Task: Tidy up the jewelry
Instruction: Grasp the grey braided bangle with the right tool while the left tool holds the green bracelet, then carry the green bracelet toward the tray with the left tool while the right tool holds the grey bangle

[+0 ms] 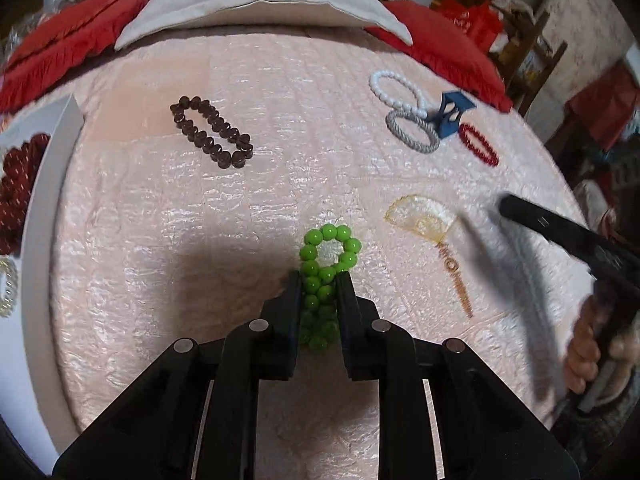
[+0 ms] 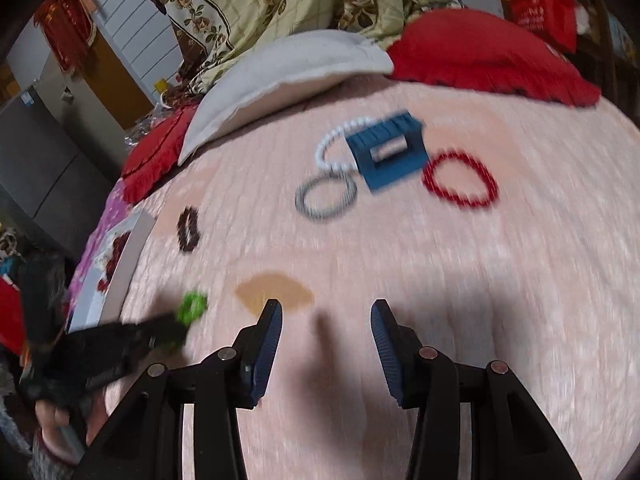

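Green beads pinched, right side empty.

Your left hand-held gripper (image 1: 319,280) is clenched on the green bead bracelet (image 1: 328,258), its loop sticking out past the tips over the pink bedspread (image 1: 200,220). Your right hand-held gripper (image 2: 326,312) sits released, nothing between its blue pads (image 2: 269,336). Taking the blue clip (image 1: 452,112) as landmark: white pearl bracelet (image 1: 394,88) and grey hair tie (image 1: 412,130) lie touching it, red ring (image 1: 478,144) just beside it, dark brown bead bracelet (image 1: 212,132) well apart from it.
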Action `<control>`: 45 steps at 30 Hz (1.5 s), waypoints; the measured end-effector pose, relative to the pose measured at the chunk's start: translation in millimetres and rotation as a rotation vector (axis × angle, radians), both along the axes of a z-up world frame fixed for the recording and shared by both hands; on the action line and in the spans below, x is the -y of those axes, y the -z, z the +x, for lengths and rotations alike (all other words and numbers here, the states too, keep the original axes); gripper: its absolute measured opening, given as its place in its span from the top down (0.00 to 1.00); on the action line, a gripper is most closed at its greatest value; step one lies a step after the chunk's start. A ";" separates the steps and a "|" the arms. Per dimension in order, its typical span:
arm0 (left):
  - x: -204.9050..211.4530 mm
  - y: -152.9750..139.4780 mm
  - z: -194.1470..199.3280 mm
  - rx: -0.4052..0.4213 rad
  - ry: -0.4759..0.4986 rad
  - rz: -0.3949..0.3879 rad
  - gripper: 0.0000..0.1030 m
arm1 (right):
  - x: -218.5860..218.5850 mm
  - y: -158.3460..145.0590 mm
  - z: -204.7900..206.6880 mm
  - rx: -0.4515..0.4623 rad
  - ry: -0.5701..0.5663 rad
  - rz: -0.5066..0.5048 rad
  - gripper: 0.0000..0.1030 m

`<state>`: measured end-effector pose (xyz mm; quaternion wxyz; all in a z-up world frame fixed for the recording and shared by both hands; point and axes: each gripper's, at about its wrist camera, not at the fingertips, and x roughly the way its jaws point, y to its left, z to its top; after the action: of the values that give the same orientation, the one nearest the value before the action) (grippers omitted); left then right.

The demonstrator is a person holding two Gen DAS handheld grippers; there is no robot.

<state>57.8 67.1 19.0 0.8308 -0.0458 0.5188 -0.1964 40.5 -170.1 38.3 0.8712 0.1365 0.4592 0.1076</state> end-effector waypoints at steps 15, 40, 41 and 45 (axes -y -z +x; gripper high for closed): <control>-30.3 3.6 14.0 -0.034 -0.059 -0.217 0.84 | -24.6 22.3 100.2 -0.031 0.077 -0.098 0.60; -36.8 -79.6 -26.7 0.187 -0.049 -0.118 0.92 | -58.0 -14.8 33.7 0.048 -0.005 -0.121 0.94; -41.2 -86.2 -30.5 0.203 -0.058 -0.114 0.92 | -63.3 -18.2 27.8 0.052 -0.016 -0.121 0.94; -59.3 -106.2 -42.7 0.241 -0.096 -0.115 0.92 | -86.3 -25.5 13.9 0.063 -0.057 -0.139 0.94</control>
<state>15.2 126.4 125.3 0.8915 -0.0939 0.4003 -0.1899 54.4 -83.9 63.8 0.8891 0.0591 0.4416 0.1046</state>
